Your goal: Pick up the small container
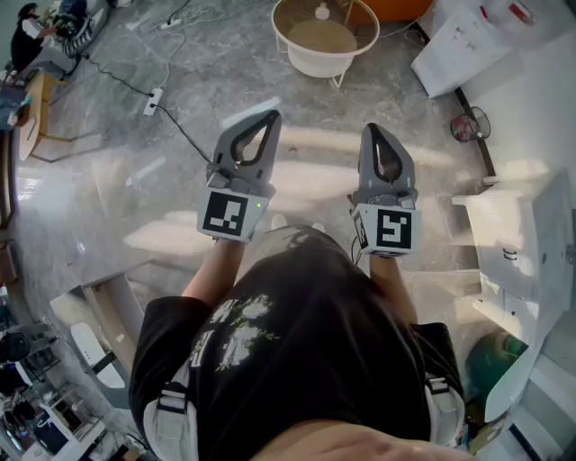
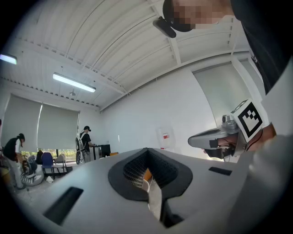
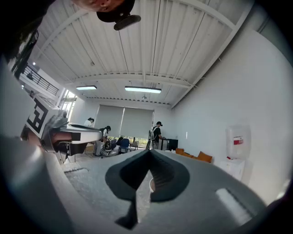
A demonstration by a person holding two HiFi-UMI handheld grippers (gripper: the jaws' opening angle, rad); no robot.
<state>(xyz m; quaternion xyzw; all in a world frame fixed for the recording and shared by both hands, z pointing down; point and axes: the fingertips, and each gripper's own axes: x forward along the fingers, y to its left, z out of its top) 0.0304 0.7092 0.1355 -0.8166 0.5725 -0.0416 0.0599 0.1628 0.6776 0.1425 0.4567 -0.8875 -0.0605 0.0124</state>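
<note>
Standing start in an open room: grey stone floor (image 1: 162,189) across most of the head view, nothing on it within reach. Black T-shirt (image 1: 297,342) and both forearms filling the lower middle, seen from straight above. White cabinet (image 1: 526,243) at the right edge. Round white side table (image 1: 297,56) at the top, well apart from both tools. Left gripper (image 1: 272,115) and right gripper (image 1: 373,129) held side by side in front of the chest, level, pointing away from the body. Reads as a neutral carry posture, probably chosen to keep the marker cubes (image 1: 225,214) in sight of the head camera before any reach. Both clenched tip to tip, confirmed in each gripper view: only room background and distant people showing past the tips, nothing pinched. Power strip (image 1: 153,101) with a black cable trailing on the floor, upper left, clear of the likely path. Smallest item: a small white thing (image 1: 322,12) on the side table, too small to identify. Possibly the small container, not confirmable; no other candidate in any view, so logged as unlocated and certainly not in hand. Judged stage: before approach. Next, likely: step towards the table, then part one set of jaws.
</note>
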